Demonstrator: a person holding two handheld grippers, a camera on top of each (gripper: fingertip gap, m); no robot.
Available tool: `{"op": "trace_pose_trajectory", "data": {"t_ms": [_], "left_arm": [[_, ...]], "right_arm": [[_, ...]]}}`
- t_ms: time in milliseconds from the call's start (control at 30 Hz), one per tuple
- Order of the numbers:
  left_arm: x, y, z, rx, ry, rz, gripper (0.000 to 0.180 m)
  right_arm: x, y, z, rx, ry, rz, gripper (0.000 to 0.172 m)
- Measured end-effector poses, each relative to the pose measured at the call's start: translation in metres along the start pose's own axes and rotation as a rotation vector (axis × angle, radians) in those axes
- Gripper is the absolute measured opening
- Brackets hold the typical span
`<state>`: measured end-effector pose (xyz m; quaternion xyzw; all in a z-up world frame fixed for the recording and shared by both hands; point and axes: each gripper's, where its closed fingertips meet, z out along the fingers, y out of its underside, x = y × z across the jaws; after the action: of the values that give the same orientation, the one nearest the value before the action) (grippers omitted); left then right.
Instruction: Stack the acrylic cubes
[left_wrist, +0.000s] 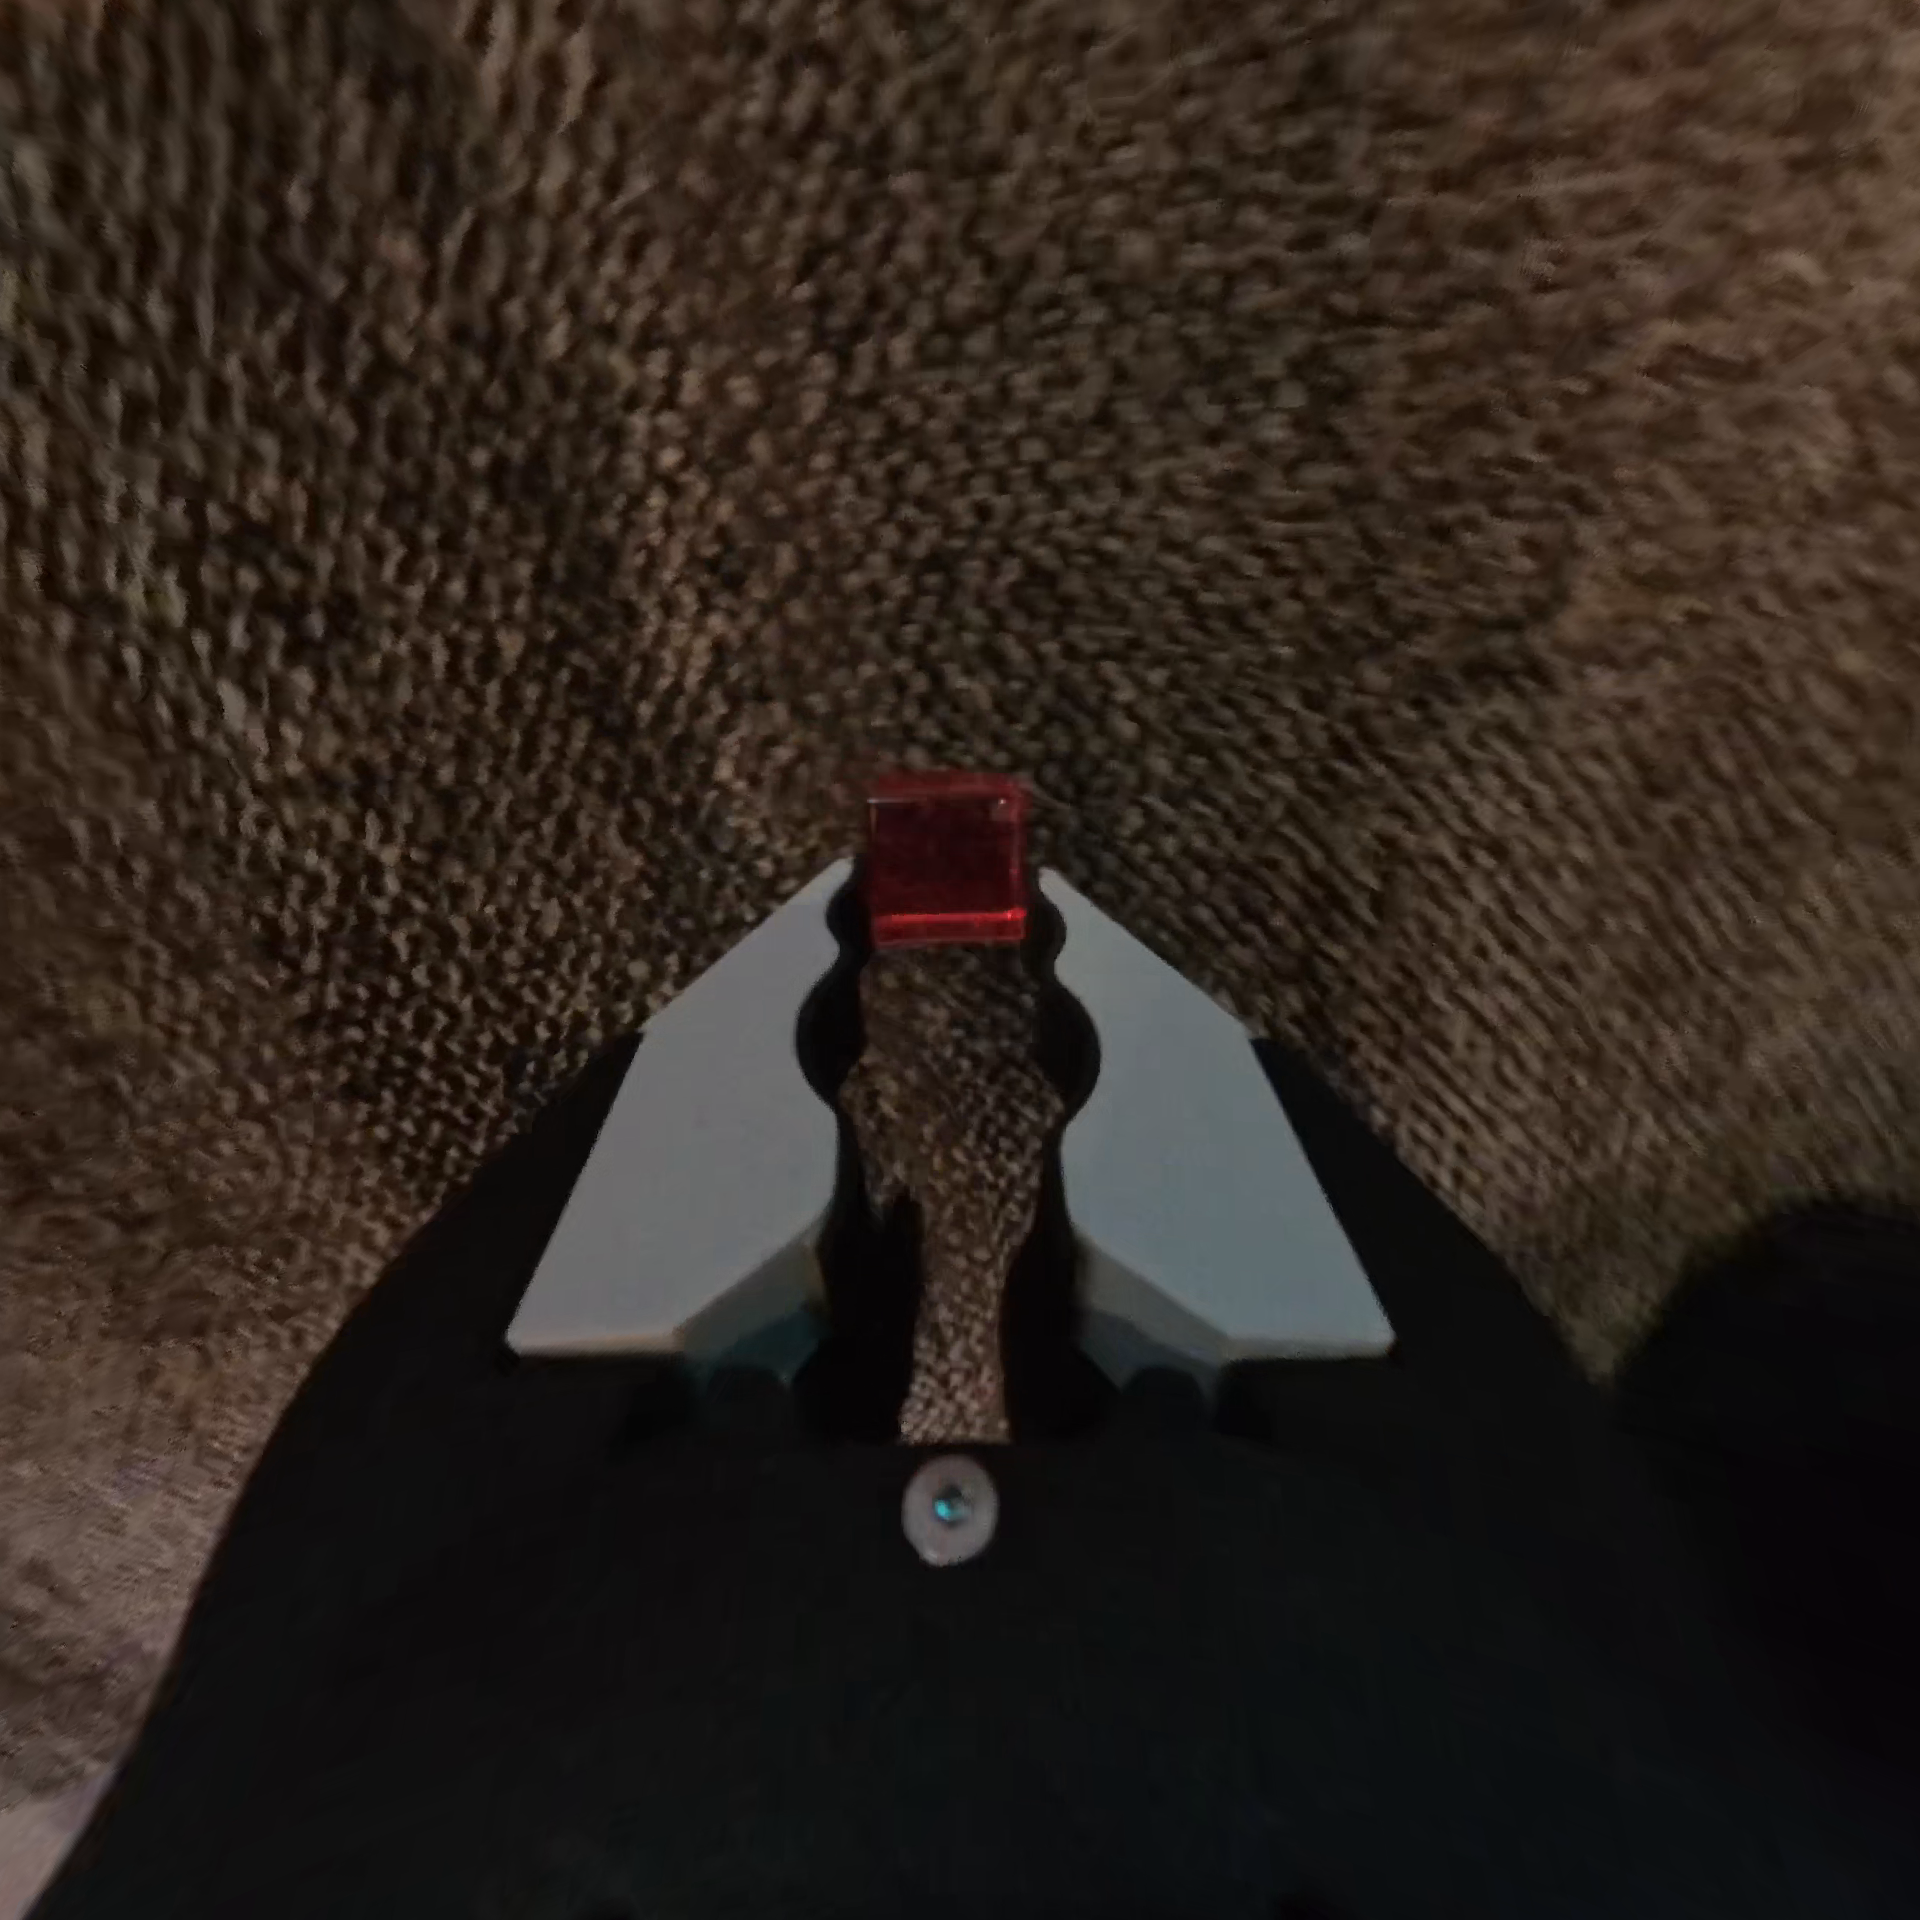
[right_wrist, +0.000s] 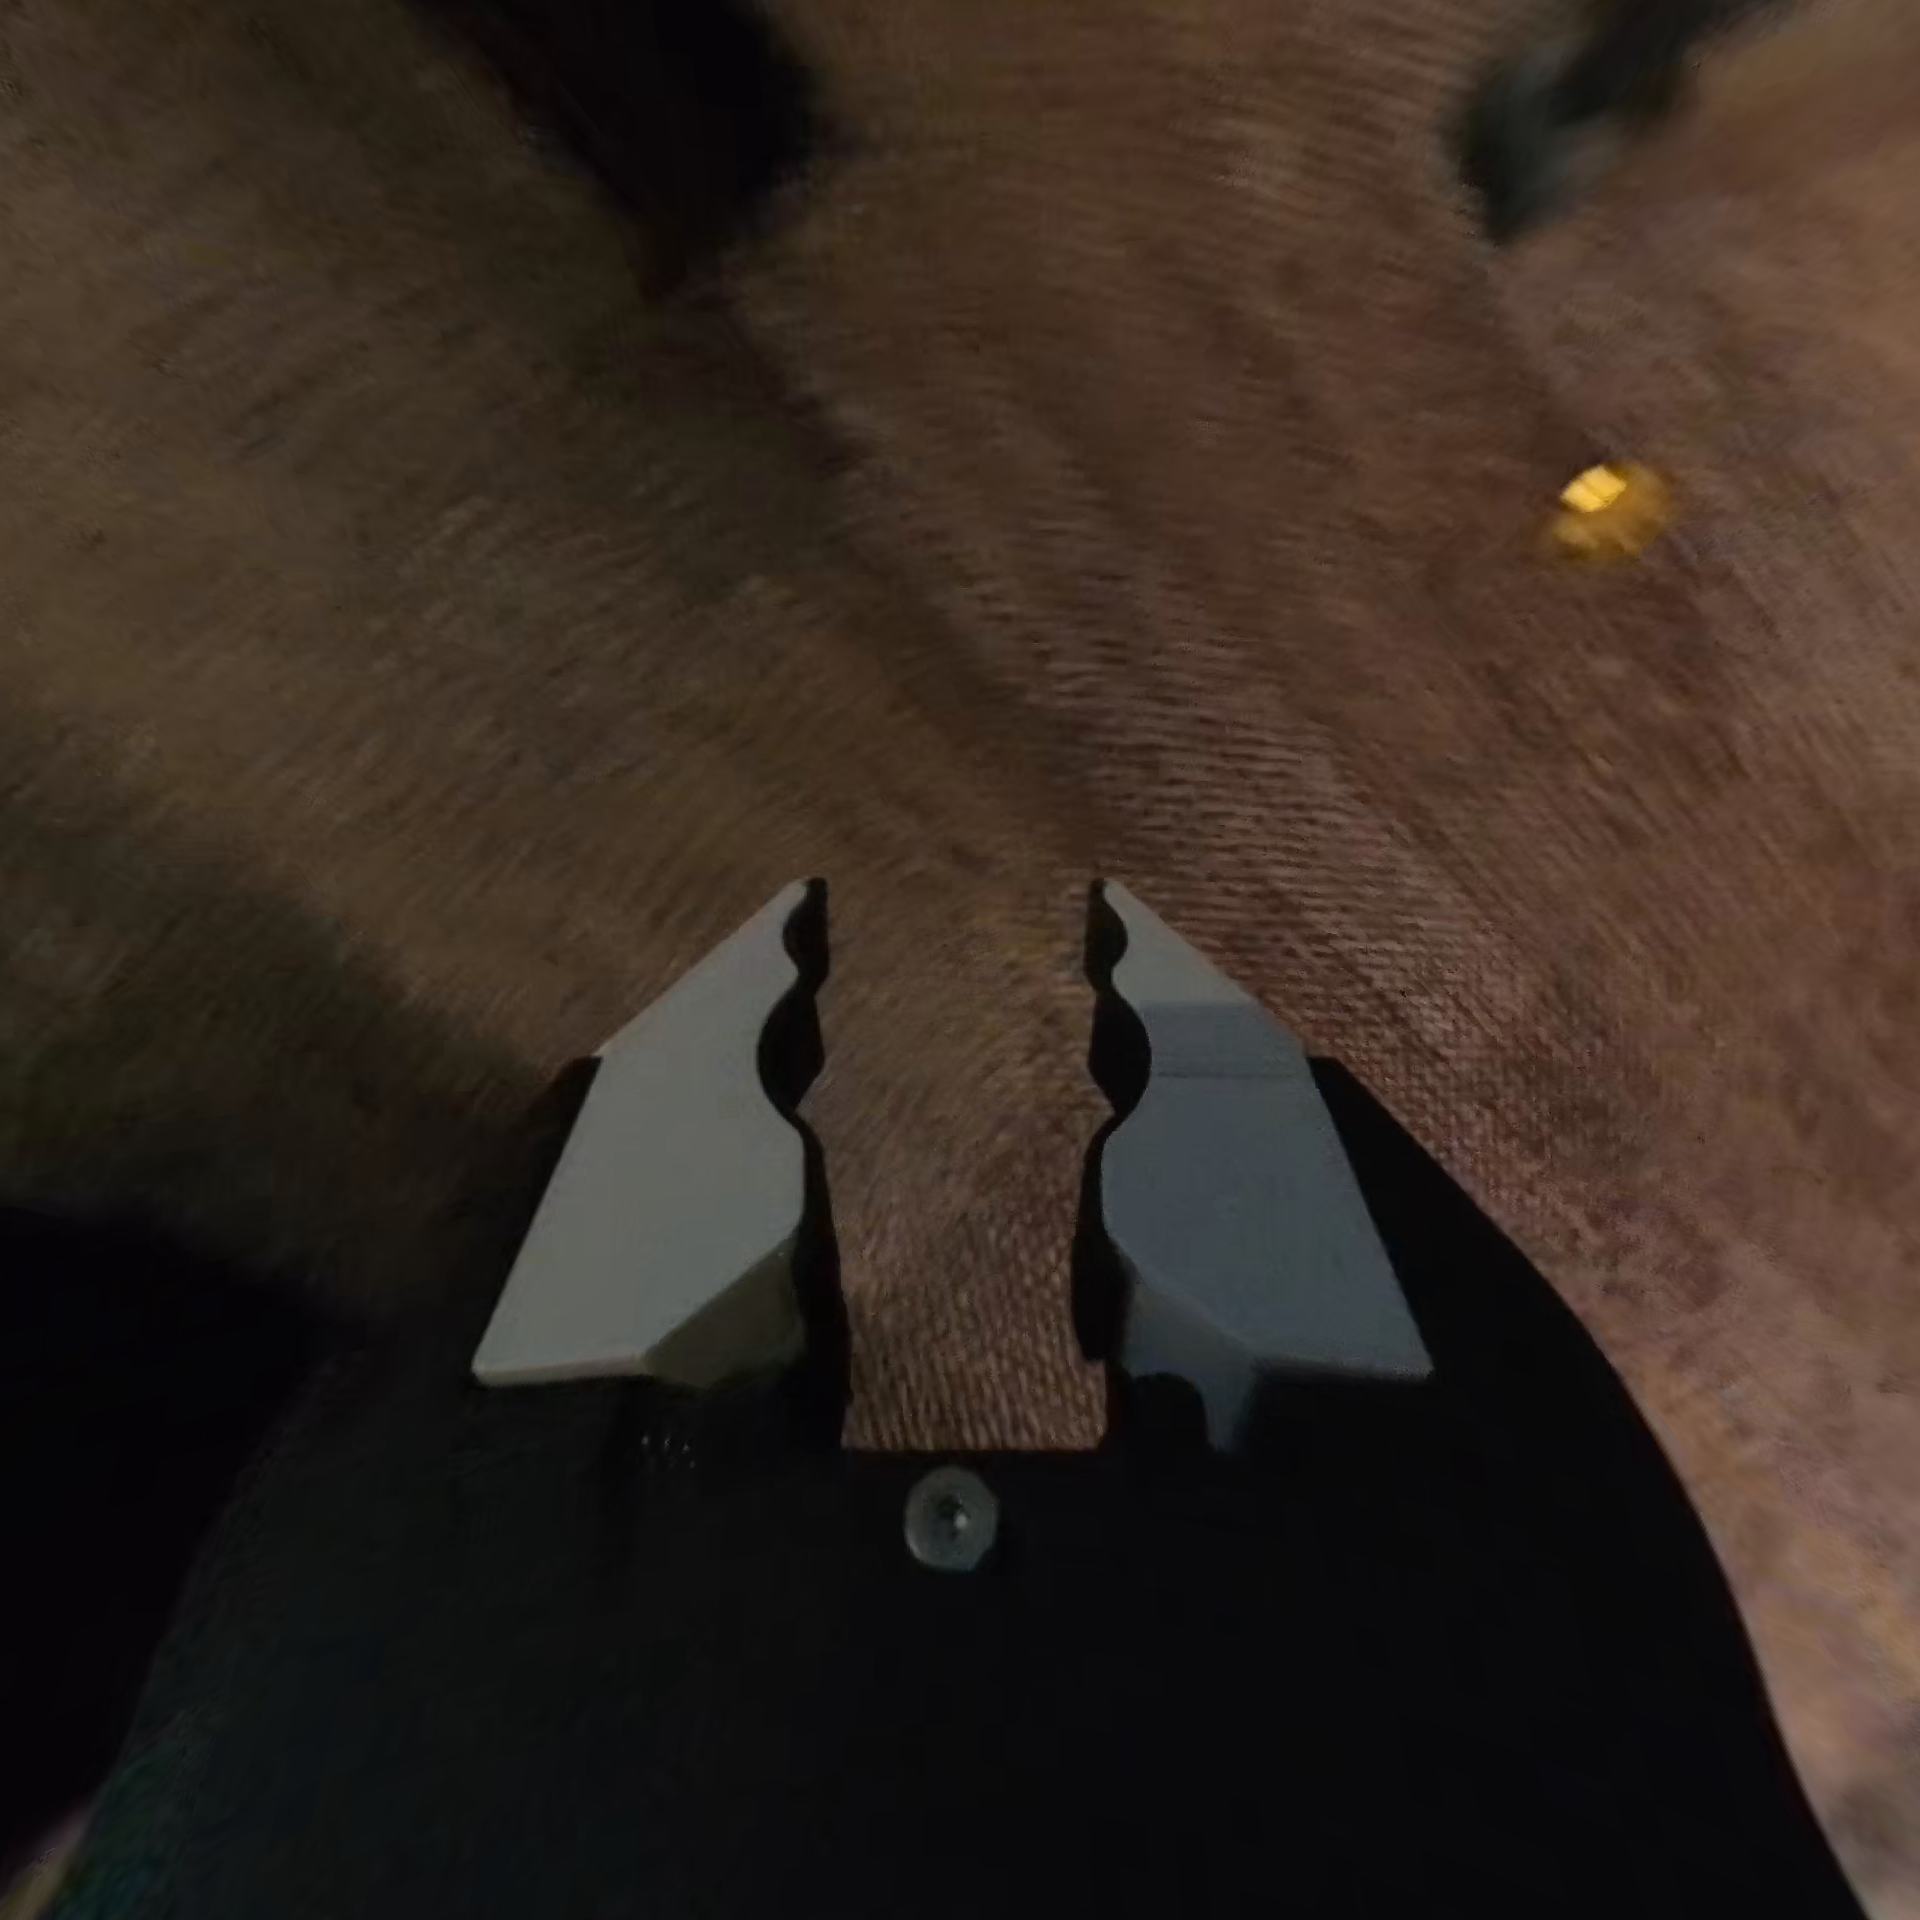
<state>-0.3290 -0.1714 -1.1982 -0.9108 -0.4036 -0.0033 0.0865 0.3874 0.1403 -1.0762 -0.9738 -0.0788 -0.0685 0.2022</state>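
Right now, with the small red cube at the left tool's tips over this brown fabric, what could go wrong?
1. The small translucent red cube is pinched only at the very tips of the left tool, so it may slip out.
2. If dropped, it could get lost in the dim, coarse brown woven fabric.
3. The right tool stands open and empty, far from the small yellow piece.

We see open brown woven fabric (left_wrist: 935, 416) on all sides of the left tool (left_wrist: 943, 883), whose tips are filled by a red cube (left_wrist: 943, 860). Ahead of the right tool (right_wrist: 956, 894) the cloth lies bare; only a small yellow piece (right_wrist: 1605, 514) sits well off to its right.
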Motion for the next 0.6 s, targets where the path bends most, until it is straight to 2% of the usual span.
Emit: {"op": "trace_pose_trajectory", "data": {"t_ms": [67, 100, 133, 200, 300, 400, 500, 600], "left_arm": [[0.025, -0.006, -0.018, -0.003, 0.065, 0.14, 0.027], [0.037, -0.012, -0.03, 0.001, 0.082, 0.229, 0.027], [0.052, -0.02, -0.043, 0.017, 0.093, 0.314, 0.027], [0.095, -0.04, -0.081, 0.081, 0.146, 0.413, 0.028], [0.184, -0.071, -0.175, 0.233, 0.258, 0.501, 0.027], [0.294, -0.081, -0.314, 0.401, 0.426, 0.657, 0.027], [0.404, -0.055, -0.457, 0.458, 0.688, 0.815, 0.027], [0.494, -0.016, -0.583, 0.439, 0.95, 0.943, 0.027]], "right_arm": [[0.04, 0.003, 0.027, 0.004, 0.036, 0.214, 0.049], [0.046, 0.01, 0.033, -0.014, 0.024, 0.285, 0.049], [0.045, 0.02, 0.03, -0.039, 0.0, 0.326, 0.049], [0.025, 0.042, 0.001, -0.068, -0.069, 0.342, 0.045], [-0.011, 0.09, -0.086, -0.145, -0.154, 0.398, 0.042], [-0.041, 0.133, -0.197, -0.258, -0.217, 0.522, 0.039], [-0.058, 0.14, -0.31, -0.297, -0.257, 0.595, 0.034], [-0.055, 0.122, -0.391, -0.289, -0.291, 0.6, 0.032]]}}
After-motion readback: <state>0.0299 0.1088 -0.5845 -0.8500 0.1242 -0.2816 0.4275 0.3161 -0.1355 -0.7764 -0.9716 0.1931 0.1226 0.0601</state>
